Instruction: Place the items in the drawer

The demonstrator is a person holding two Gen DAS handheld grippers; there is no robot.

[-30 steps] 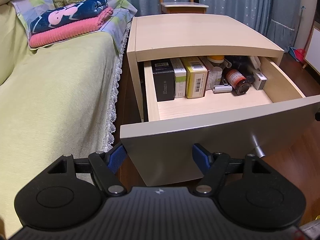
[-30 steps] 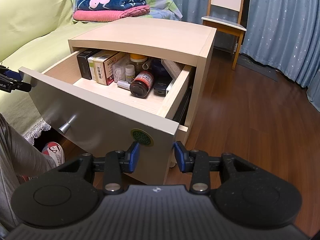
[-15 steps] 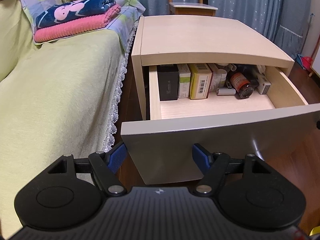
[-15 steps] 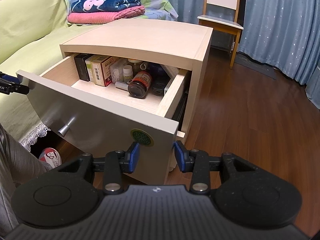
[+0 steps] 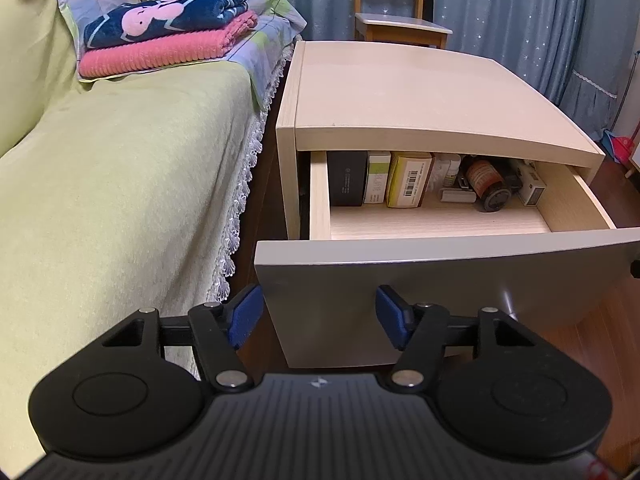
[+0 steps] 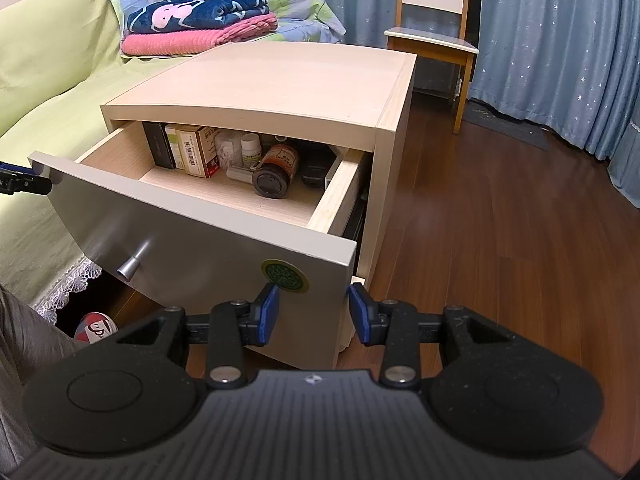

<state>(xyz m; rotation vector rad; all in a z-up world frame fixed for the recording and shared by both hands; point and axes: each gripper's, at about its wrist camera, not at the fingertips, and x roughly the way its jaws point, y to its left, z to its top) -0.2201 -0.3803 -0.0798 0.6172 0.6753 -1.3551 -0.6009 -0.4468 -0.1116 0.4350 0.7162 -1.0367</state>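
The nightstand's drawer [image 5: 440, 264] [image 6: 200, 220] stands pulled out, its grey front facing me. Inside it are a black box [image 5: 347, 178], a white box [image 5: 377, 178], a yellow box [image 5: 409, 180] [image 6: 198, 152], a small white bottle [image 6: 251, 148] and a dark jar [image 5: 490, 186] [image 6: 276, 172] lying on its side. My left gripper [image 5: 318, 318] is open and empty in front of the drawer front's left part. My right gripper [image 6: 314, 314] is open and empty by the front's right corner, below a green sticker [image 6: 285, 276]. The left gripper's tip [image 6: 24, 182] shows at the left edge of the right wrist view.
A bed with a green cover [image 5: 120, 184] lies left of the nightstand [image 5: 420, 92], folded blankets [image 5: 168, 36] at its head. A wooden chair [image 6: 434, 40] and blue curtains stand behind. Wooden floor [image 6: 500, 220] spreads to the right. A person's leg [image 6: 24, 344] and a shoe [image 6: 96, 328] are low left.
Both grippers have sunk and drawn back a little from the drawer, so I see less deep into it. Both stay open; the drawer's contents have not moved.
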